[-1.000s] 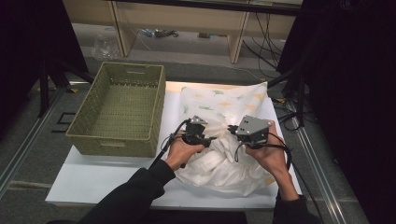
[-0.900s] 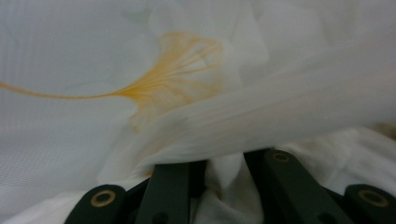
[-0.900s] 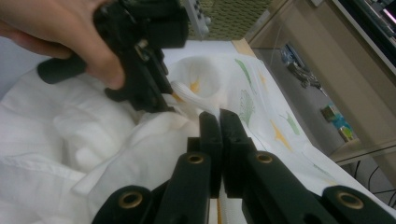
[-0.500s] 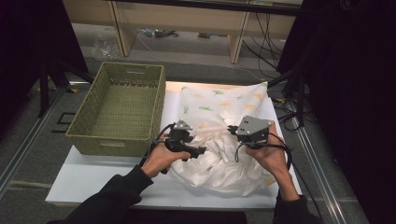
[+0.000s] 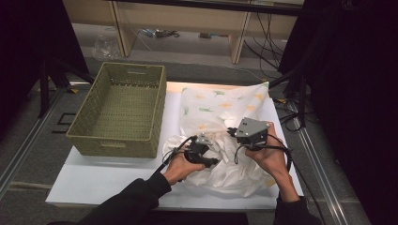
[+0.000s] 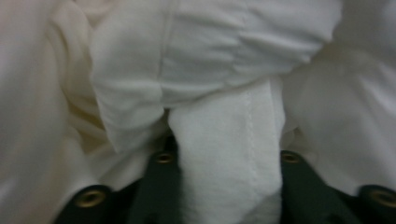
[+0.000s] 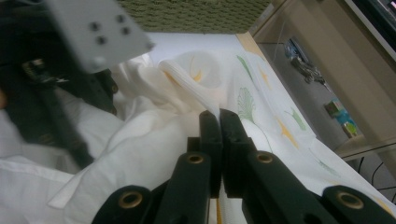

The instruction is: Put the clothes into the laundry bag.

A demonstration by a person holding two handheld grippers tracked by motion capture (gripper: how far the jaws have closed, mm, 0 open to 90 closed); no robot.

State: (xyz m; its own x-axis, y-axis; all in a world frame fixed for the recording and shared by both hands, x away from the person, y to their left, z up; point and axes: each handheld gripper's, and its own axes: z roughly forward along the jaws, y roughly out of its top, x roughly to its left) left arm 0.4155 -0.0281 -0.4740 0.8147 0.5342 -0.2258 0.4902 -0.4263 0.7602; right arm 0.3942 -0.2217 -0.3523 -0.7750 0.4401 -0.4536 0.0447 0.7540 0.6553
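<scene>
The empty olive-green woven rectangular basket sits at the white tabletop's left edge. My left gripper, which was lower and further left half a second ago, is now clamped on a fold of the crumpled white leaf-printed cloth near the front edge. My right gripper has stayed put, jaws pinched together on the cloth's ribbed hem.

cloth: soft matt white fabric, leaf print, ribbed hem
basket: woven olive wicker, rough
table: smooth matt white board
right gripper: matt black plastic, brass rivets
</scene>
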